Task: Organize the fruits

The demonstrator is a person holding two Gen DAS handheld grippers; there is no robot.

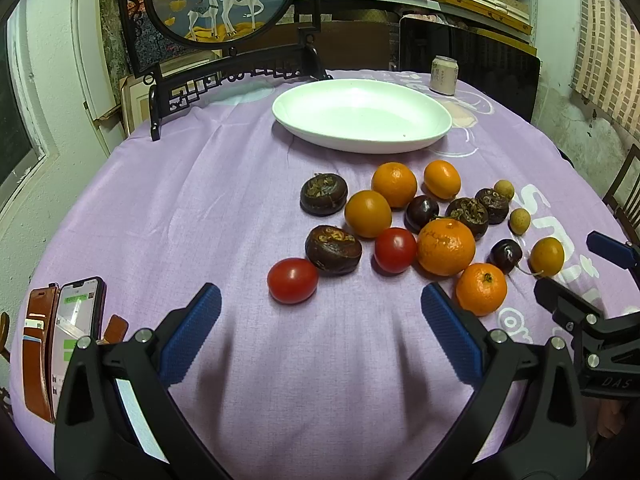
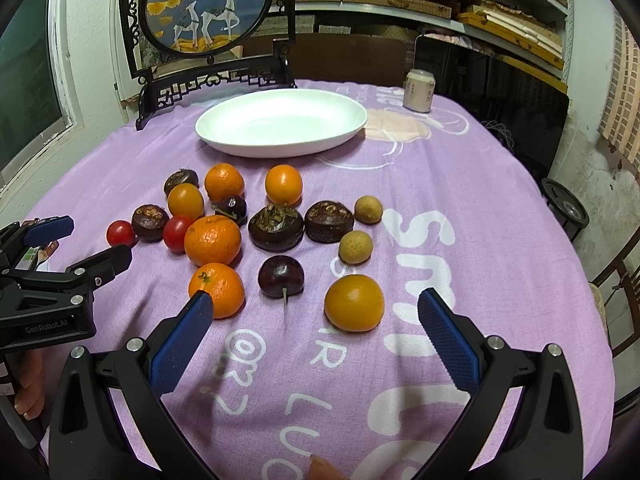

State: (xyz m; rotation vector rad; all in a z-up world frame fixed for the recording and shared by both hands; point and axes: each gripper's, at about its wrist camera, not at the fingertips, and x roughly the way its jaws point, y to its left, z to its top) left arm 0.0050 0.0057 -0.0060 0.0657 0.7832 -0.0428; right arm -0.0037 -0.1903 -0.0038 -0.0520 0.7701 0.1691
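Several fruits lie loose on the purple tablecloth: oranges, red tomatoes, dark water chestnuts, dark cherries, small tan longans. An empty white oval plate (image 1: 362, 118) stands behind them; it also shows in the right wrist view (image 2: 280, 122). My left gripper (image 1: 320, 298) is open and empty, just short of a red tomato (image 1: 293, 280), with a small orange (image 1: 481, 289) by its right finger. My right gripper (image 2: 314, 306) is open and empty; a yellow-orange fruit (image 2: 354, 303) and a dark cherry (image 2: 281, 277) lie just ahead of its fingertips, an orange (image 2: 218, 287) by its left finger.
A phone in a brown wallet case (image 1: 60, 336) lies at the table's left edge. A pale can (image 1: 443, 75) stands behind the plate at the right. A black framed deer screen (image 1: 224, 4) stands at the back left. Shelves and a chair (image 2: 624, 280) surround the table.
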